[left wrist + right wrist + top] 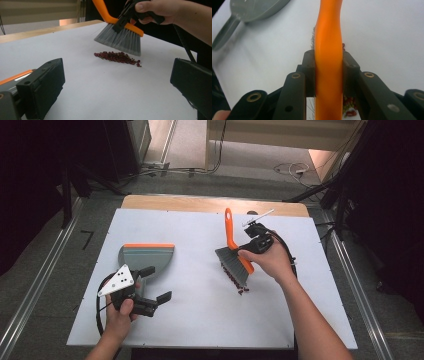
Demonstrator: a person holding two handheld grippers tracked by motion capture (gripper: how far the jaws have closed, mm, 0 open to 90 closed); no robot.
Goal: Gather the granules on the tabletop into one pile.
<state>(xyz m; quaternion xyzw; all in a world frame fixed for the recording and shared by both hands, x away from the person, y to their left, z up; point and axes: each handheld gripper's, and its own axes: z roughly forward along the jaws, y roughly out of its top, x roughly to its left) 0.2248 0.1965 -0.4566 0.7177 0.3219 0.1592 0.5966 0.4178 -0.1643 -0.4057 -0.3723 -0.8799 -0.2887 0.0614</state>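
The right tool [250,251] is clenched on the brush [235,255] at its stiff orange back (soft bristles flex); the left tool [152,285] hangs released; beans [117,57] roll easily

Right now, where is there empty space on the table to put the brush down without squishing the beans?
The widest bare patch of the table lies between the dustpan and the beans, running to the near edge. The far left corner beyond the dustpan is bare too. It is crowded around the brush, held over the beans in the right gripper.
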